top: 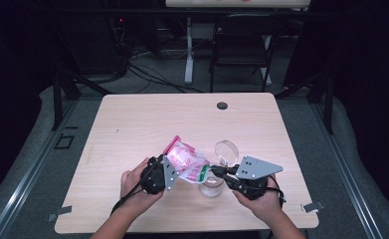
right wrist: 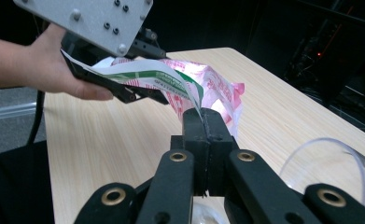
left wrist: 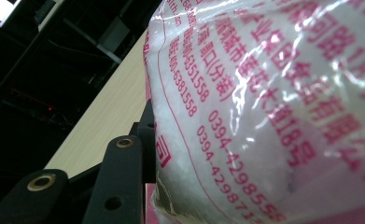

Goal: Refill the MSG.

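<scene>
A plastic bag (top: 184,160) with pink print and white contents hangs tilted above the table between both grippers. My left gripper (top: 174,167) is shut on its body; in the left gripper view the bag (left wrist: 264,107) presses against the black finger (left wrist: 122,177). My right gripper (top: 213,170) is shut on the bag's green-striped corner, its jaws (right wrist: 202,121) pinched together on the film. The right gripper view shows the bag (right wrist: 213,84) stretched toward the left gripper (right wrist: 124,88). A clear glass jar (top: 212,186) stands on the table under the bag's corner.
A clear round lid (top: 226,150) lies just behind the jar, its rim (right wrist: 329,163) at the right of the right gripper view. The wooden table (top: 147,119) has a cable hole (top: 222,105) at its far edge. A dark chair (top: 242,45) stands beyond.
</scene>
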`<state>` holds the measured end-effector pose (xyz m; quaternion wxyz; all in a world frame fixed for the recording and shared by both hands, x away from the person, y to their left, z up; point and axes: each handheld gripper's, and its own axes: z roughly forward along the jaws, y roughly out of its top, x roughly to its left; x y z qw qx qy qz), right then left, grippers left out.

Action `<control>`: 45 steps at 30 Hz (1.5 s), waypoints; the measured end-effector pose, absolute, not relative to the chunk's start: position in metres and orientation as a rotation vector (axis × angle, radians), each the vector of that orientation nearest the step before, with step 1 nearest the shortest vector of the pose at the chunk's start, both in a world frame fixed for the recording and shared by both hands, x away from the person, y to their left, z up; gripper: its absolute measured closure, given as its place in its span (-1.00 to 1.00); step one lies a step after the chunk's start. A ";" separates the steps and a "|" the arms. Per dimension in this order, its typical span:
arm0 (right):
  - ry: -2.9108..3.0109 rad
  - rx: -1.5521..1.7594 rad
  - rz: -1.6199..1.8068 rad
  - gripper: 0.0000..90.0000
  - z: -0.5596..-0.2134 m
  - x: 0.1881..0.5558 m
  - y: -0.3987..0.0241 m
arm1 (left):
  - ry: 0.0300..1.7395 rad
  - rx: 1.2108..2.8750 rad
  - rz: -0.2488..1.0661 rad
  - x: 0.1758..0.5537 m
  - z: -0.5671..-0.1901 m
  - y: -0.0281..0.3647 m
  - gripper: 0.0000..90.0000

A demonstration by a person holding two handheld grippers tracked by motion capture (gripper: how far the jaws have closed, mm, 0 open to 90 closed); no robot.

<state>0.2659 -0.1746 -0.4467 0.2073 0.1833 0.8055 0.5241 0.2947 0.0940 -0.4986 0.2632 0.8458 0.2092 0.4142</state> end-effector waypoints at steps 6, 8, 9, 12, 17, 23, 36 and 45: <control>2.247 0.502 1.422 0.94 -0.449 0.262 -0.182 | 0.552 2.303 1.104 0.296 -0.500 0.087 0.37; 2.226 0.483 1.415 0.63 -0.450 0.261 -0.184 | 0.549 2.308 1.095 0.295 -0.502 0.084 0.37; 2.226 0.483 1.415 0.63 -0.450 0.261 -0.184 | 0.549 2.308 1.095 0.295 -0.502 0.084 0.37; 2.219 0.423 1.407 0.47 -0.447 0.261 -0.184 | 0.540 2.318 1.081 0.296 -0.503 0.081 0.38; 2.222 0.348 1.364 0.40 -0.444 0.259 -0.178 | 0.549 2.315 1.069 0.299 -0.504 0.080 0.38; 2.226 0.261 1.317 0.35 -0.441 0.259 -0.168 | 0.534 2.312 1.077 0.298 -0.503 0.082 0.38; 2.279 0.199 1.293 0.62 -0.439 0.257 -0.159 | 0.521 2.310 1.076 0.296 -0.505 0.084 0.38; 2.340 0.236 1.322 0.99 -0.441 0.259 -0.161 | 0.516 2.322 1.089 0.296 -0.504 0.085 0.38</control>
